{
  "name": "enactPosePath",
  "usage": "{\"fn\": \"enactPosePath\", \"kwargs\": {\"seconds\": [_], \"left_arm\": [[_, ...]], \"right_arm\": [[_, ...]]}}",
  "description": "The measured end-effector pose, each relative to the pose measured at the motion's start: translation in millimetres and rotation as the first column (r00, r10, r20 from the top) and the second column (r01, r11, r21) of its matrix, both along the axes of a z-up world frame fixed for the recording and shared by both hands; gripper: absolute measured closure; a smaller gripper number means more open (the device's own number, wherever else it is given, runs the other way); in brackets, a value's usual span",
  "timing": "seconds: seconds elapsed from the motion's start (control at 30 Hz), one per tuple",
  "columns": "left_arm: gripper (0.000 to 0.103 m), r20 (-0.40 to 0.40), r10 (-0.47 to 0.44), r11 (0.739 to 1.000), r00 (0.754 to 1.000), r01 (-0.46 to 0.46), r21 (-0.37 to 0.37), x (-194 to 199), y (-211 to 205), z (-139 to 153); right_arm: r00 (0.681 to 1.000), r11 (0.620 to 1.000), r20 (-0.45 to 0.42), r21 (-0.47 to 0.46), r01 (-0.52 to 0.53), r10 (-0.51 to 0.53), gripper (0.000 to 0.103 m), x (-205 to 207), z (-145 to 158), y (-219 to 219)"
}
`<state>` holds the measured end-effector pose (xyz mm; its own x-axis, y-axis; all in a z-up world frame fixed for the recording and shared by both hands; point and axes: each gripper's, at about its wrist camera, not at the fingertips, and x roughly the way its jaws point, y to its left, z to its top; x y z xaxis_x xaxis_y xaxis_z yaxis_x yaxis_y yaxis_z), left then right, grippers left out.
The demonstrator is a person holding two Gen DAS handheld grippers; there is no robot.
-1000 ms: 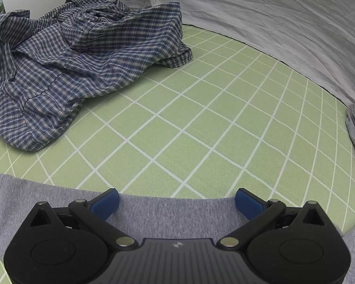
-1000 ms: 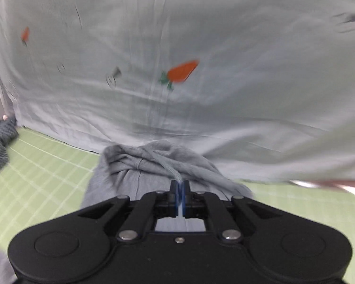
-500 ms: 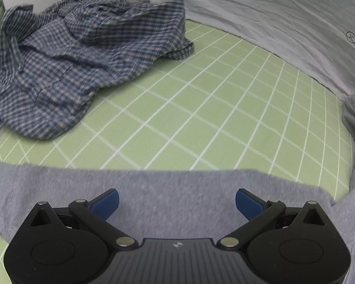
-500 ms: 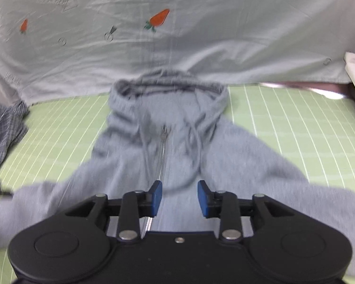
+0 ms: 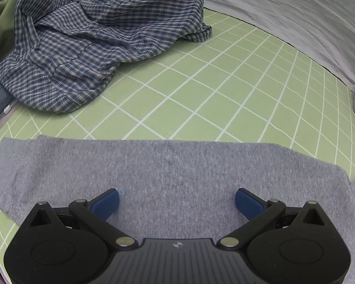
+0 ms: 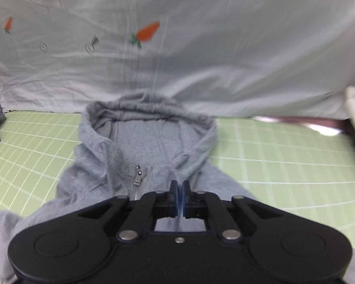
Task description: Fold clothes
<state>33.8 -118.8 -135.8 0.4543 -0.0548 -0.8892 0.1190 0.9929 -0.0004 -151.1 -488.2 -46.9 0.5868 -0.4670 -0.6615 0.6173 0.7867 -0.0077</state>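
Right wrist: right gripper (image 6: 179, 195) pinched shut on grey hoodie (image 6: 139, 146); left gripper (image 5: 177, 201) gapes above its sleeve.

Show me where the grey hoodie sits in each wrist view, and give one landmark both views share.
Left wrist: a flat grey sleeve of the grey hoodie spans the lower half, under the open left hand-held gripper.
Right wrist: hood, zipper and chest of the grey hoodie fill the centre, beyond the shut right hand-held gripper.
Shared landmark: the green grid mat.
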Motion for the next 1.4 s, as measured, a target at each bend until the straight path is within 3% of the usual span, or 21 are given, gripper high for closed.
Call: {"fn": "enactPosePath", "kwargs": {"seconds": [0.13,0.4,0.53,0.6,0.7,0.9,1.03,1.4], "left_arm": [[0.000,-0.012,-0.016,1.000,1.000,0.016,-0.016,-4,7,1],[0.000,0.000,-0.033,0.999,0.999,0.033,0.003,-23,54,9],[0.000,0.007,-0.038,0.999,0.999,0.037,0.038,-21,84,10],[0.000,0.010,-0.030,0.998,0.999,0.030,0.058,-15,101,10],[0.000,0.020,-0.018,0.998,1.000,0.016,0.068,-3,124,13],[0.000,0.040,-0.008,0.994,0.999,0.003,0.113,29,168,12],[0.000,0.027,-0.006,0.995,1.000,0.003,0.103,50,191,6],[0.000,-0.038,0.022,1.000,0.999,-0.022,0.008,58,233,4]], "right_arm": [[1.000,1.000,0.017,0.011,0.007,-0.007,0.100,-56,17,39],[0.991,0.984,-0.136,0.177,0.009,0.016,0.099,-115,-9,105],[0.988,0.983,-0.152,0.178,0.051,-0.023,0.071,-119,-9,129],[0.987,0.980,-0.152,0.186,0.070,-0.042,0.067,-116,-10,138],[0.984,0.976,-0.163,0.194,0.096,-0.065,0.060,-109,-11,155],[0.984,0.975,-0.152,0.187,0.120,-0.092,0.056,-85,-12,188],[0.982,0.976,-0.142,0.161,0.148,-0.125,0.051,-62,-15,198],[0.994,0.993,-0.043,0.066,0.101,-0.099,0.050,61,5,136]]}}
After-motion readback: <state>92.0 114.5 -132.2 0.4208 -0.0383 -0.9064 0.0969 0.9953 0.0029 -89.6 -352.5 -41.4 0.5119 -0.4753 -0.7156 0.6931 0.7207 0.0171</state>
